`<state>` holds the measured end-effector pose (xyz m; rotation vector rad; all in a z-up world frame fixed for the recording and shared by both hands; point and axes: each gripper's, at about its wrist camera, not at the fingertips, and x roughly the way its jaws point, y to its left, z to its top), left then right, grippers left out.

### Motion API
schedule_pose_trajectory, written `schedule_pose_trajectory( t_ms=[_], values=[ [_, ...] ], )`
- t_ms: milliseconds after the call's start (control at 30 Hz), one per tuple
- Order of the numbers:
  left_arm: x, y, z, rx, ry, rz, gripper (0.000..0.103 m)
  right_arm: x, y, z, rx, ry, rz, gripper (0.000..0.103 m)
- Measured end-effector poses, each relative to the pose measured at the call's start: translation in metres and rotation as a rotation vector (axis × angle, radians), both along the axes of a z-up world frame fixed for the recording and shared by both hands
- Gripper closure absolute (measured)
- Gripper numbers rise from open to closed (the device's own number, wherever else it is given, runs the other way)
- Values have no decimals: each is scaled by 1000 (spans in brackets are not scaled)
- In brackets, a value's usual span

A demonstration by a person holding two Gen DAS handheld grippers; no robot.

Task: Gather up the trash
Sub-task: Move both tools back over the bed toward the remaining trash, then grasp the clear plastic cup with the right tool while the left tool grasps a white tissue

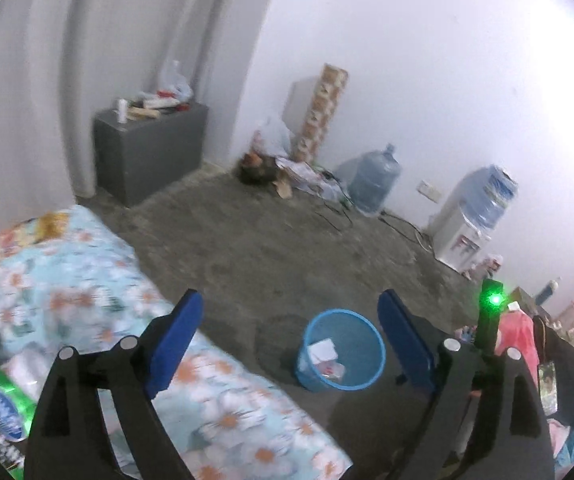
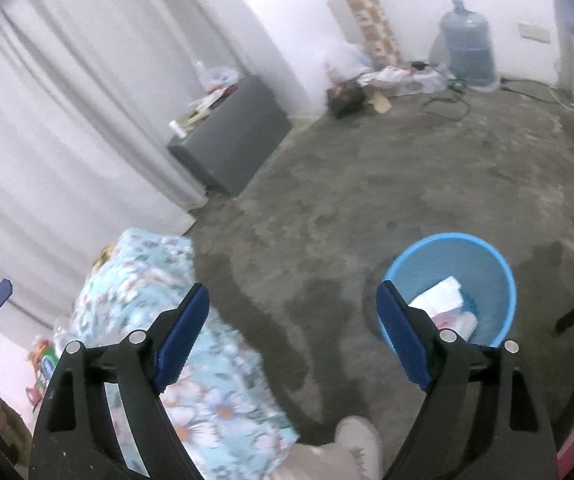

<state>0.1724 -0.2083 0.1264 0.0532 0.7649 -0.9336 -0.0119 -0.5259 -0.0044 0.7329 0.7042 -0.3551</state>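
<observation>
Clearly both the left gripper [image 1: 291, 340] and right gripper [image 2: 293, 334] gape empty; beyond their fingers, the bin [image 1: 341, 350] holds light, crushable paper [image 2: 439, 296], best pinched mid-fold.

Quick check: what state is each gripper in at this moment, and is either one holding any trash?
Left gripper: open, holding nothing.
Right gripper: open, holding nothing.

The bin [image 1: 341, 350] stands on the floor [image 1: 271, 240] right of the bed [image 1: 87, 288], papers [image 1: 323, 352] inside it.
</observation>
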Motion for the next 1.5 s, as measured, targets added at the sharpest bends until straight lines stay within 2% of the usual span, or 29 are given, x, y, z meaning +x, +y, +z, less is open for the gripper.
schedule_pose_trajectory(
  t_ms=[167,300,467,567,700,967,1133,1267,1367,1500],
  values=[
    [9,69,21,-29,-43,114,13,15,19,17,-12,-16,86,22],
    [19,140,40,-62,-87,275,10,27,35,28,-7,-31,140,22],
    [31,223,47,-105,-86,466,9,57,60,42,-3,-52,240,22],
    [38,273,37,-124,-59,574,8,79,77,49,-13,-48,301,22],
    [38,316,13,-140,-6,671,8,101,103,57,-15,-43,370,22],
    [39,385,-31,-185,110,814,8,143,159,62,-15,-7,517,22],
    [37,412,-48,-215,145,842,8,174,202,69,-28,13,627,22],
    [37,416,-56,-276,151,777,8,200,236,77,-22,8,722,22],
    [32,402,-53,-264,94,682,8,217,255,79,-23,14,768,22],
    [25,372,-48,-191,-20,567,12,249,285,88,-39,14,845,22]
  ],
)
